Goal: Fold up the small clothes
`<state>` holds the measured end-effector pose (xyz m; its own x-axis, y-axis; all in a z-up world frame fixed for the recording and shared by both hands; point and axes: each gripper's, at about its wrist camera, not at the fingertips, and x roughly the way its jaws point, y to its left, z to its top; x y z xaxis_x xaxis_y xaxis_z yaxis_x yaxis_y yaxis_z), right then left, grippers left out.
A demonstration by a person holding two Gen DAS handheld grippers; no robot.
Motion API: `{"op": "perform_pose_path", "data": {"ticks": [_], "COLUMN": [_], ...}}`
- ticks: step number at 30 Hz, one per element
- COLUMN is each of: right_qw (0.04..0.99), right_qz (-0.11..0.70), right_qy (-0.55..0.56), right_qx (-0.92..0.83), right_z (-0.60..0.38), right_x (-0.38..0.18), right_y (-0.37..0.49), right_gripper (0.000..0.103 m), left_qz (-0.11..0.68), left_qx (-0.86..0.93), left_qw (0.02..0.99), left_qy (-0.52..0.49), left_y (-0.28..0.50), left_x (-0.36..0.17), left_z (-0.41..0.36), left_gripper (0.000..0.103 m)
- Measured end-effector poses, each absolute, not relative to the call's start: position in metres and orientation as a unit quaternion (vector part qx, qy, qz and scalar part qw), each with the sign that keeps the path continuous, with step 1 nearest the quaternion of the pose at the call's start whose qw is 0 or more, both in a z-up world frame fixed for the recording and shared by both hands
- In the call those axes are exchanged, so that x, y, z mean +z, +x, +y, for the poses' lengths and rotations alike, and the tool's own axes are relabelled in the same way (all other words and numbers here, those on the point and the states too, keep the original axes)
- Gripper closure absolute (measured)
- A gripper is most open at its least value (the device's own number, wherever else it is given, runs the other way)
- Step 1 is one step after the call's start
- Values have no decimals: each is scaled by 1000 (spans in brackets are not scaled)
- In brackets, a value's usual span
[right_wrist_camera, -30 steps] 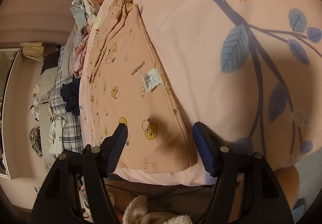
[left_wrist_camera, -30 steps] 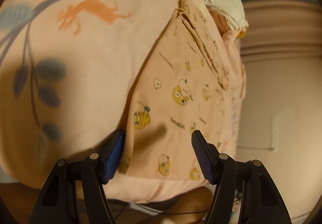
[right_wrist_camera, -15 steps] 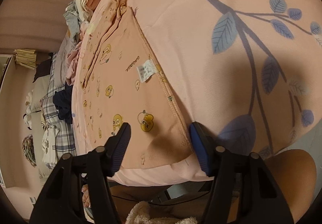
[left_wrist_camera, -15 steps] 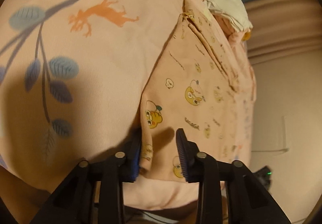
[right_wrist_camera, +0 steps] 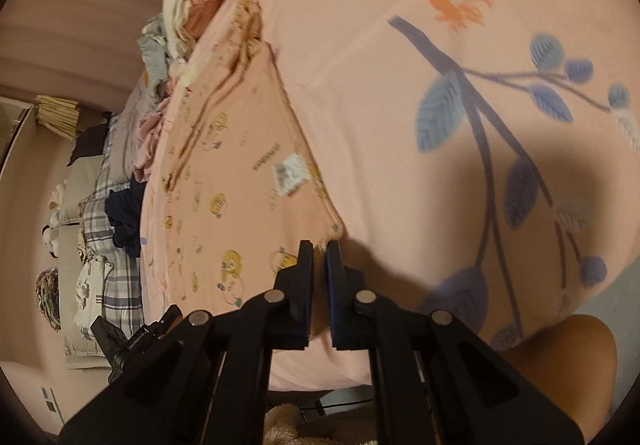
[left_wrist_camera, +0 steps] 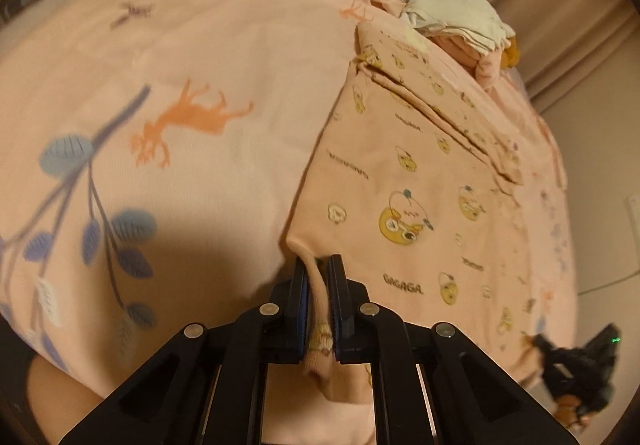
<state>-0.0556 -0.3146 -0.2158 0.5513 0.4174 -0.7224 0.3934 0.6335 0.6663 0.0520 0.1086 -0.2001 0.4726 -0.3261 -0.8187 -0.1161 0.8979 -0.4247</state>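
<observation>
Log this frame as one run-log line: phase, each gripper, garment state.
phase: grasp near corners | left gripper: shut on pink garment | right gripper: shut on pink garment | garment: flat on bedspread

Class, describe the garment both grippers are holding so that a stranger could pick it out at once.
Start from the pink bedspread printed with deer and blue leaves. Lying flat on it is a peach garment, pinched at its near corners by the left hand-held gripper and right hand-held gripper. Only it carries yellow cartoon ducks and "GAGAGA" lettering.
</observation>
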Motion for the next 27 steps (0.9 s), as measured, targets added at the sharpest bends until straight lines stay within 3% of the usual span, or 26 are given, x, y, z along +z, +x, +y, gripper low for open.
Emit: {"op": "perform_pose_path", "data": {"ticks": [8,27], "right_qw": [792,839], "right_qz": [468,391], "right_qy": [392,378], "right_qx": [5,17], "right_z": [-303,-308], "right_x": [-201,-145], "right_y": [-42,-7], "right_gripper": [96,96], "left_qz": [484,421], "left_qx": [-20,-58], "left_qw": [861,880], "left_qy": [-158,-213], "left_y": [58,96], "left_x": [-186,-134], "left_z": [98,102], "left_gripper": [96,96]}}
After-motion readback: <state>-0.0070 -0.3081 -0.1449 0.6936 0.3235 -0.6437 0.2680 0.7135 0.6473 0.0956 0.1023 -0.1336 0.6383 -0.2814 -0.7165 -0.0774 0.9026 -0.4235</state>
